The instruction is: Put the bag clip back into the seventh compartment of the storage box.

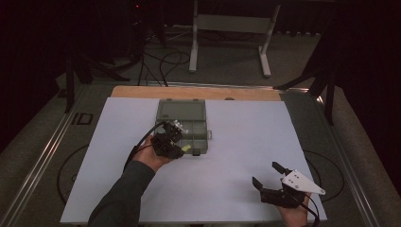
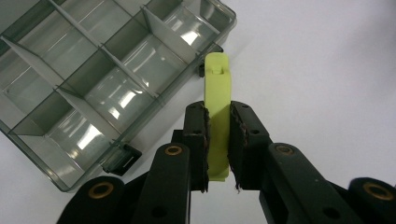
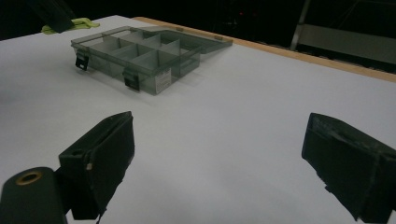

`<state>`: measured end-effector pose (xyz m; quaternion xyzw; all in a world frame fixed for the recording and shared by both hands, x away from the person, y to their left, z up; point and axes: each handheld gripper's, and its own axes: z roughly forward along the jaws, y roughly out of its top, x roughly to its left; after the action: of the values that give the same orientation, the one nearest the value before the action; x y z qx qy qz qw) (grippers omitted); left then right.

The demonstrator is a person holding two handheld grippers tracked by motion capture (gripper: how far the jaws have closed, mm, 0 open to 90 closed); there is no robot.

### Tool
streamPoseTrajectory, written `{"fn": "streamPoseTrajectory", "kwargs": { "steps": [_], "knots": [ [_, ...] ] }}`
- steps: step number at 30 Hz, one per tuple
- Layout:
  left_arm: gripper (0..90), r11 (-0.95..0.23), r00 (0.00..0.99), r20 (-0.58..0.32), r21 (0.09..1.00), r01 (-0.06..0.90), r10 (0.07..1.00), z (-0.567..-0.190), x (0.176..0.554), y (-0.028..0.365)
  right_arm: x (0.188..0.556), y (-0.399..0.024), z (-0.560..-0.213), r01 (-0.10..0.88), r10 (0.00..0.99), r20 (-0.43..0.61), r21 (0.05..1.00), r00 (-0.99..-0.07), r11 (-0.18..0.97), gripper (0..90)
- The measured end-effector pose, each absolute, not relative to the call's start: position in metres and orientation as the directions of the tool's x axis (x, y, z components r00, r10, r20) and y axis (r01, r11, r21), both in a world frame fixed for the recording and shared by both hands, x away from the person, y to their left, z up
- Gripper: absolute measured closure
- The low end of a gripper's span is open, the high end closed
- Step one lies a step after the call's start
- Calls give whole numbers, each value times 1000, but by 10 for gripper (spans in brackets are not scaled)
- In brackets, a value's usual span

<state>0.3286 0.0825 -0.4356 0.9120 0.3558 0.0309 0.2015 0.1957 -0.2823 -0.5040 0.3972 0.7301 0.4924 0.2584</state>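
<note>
We see the left gripper (image 2: pixel 218 140) with its jaws closed on a flat yellow-green plastic piece (image 2: pixel 218 100), which stands up between the pads and juts past their tips. In the high view this gripper (image 1: pixel 182 147) sits at the near edge of a clear grey compartment box (image 1: pixel 187 127), the yellow-green piece (image 1: pixel 186 147) just beside the box's front wall. Whether the piece touches the box, we cannot tell. In the left gripper view the box (image 2: pixel 100 81) lies open, dividers visible, a black latch (image 2: pixel 120 158) on its front wall.

We note the right gripper (image 1: pixel 267 177) near the table's front right, jaws spread wide, gripping nothing, well apart from the box. It hangs over the white sheet (image 1: pixel 246 142) covering the table. In its own view the jaws (image 3: pixel 215 163) frame bare sheet, the box (image 3: pixel 144 58) beyond.
</note>
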Motion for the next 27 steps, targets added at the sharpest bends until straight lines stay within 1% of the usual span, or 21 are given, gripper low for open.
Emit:
{"fn": "streamPoseTrajectory", "kwargs": {
  "steps": [13,27],
  "knots": [
    [786,-635,719,-104,394,664,687,-436,340,83,196,-282,-505,325,835,11,924,-551,202,90],
    [787,-655,744,-85,416,631,663,-431,349,78,196,-284,-505,328,835,15,924,-549,199,90]
  ]
}}
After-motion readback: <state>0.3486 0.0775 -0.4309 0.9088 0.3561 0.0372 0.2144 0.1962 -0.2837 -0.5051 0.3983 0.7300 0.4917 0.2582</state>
